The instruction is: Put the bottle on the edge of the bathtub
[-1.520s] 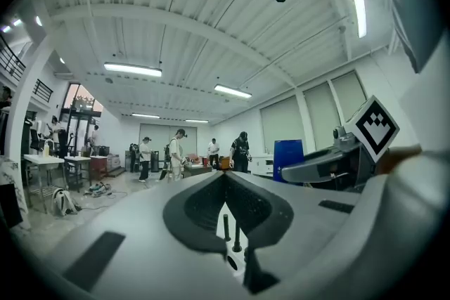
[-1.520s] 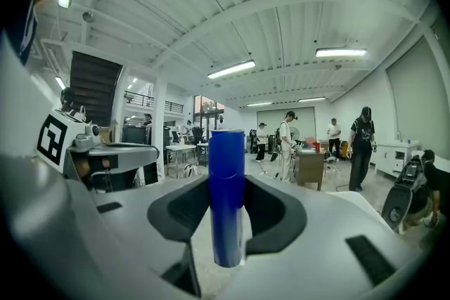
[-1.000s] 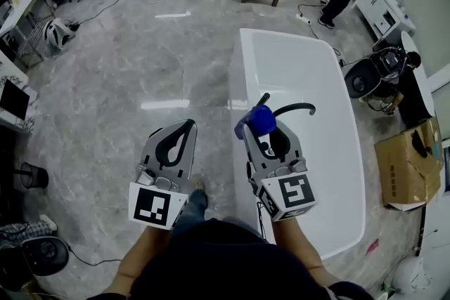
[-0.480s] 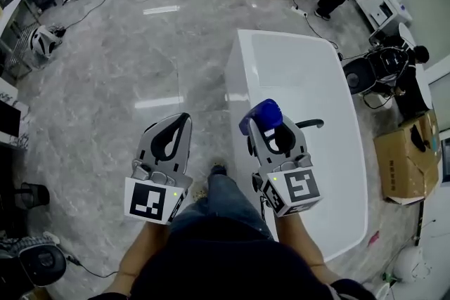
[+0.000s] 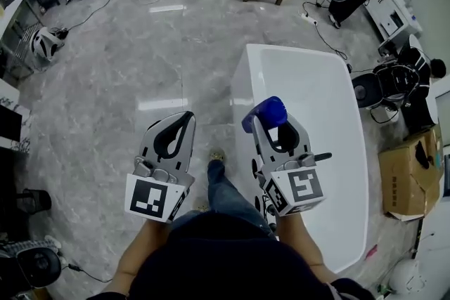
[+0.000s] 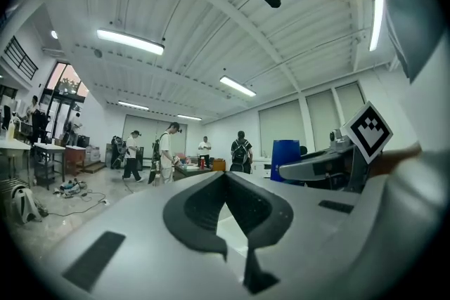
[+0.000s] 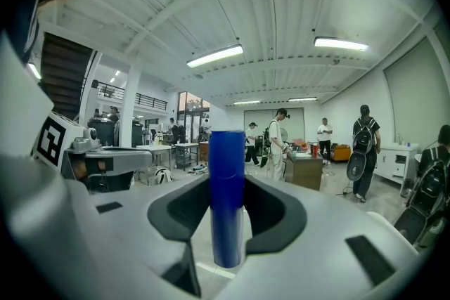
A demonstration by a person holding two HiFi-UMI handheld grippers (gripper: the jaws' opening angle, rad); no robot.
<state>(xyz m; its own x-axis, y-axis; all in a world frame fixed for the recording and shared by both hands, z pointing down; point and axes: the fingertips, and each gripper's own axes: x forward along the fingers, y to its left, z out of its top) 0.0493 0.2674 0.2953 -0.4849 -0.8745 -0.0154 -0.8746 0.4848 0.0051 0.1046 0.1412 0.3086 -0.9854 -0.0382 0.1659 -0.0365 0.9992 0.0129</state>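
Blue and cylindrical, the bottle (image 5: 264,112) is standing upright in the right gripper (image 5: 274,124), whose jaws are pinching it round its lower part, pads pressing on both flanks. It is hanging in the air over the left rim of the white bathtub (image 5: 246,77), towards the person's end, and is not yet resting on it.

The step in hand is looking like the carry to the set-down. To do it well, the person is probably needing to keep the bottle plumb and bring its base down flat on the middle of the rim. The jaws are best spread only once it is bearing its own weight. The rim is looking narrow and glossy, so a tilted landing could be sending it into the bathtub or onto the floor (image 5: 140,74).

Left of the bathtub, over the floor, the left gripper (image 5: 184,117) is hovering with its jaws pressed together on nothing.

Counting: one bottle, one bathtub, two grippers, and one cardboard box (image 5: 411,175) right of the bathtub.
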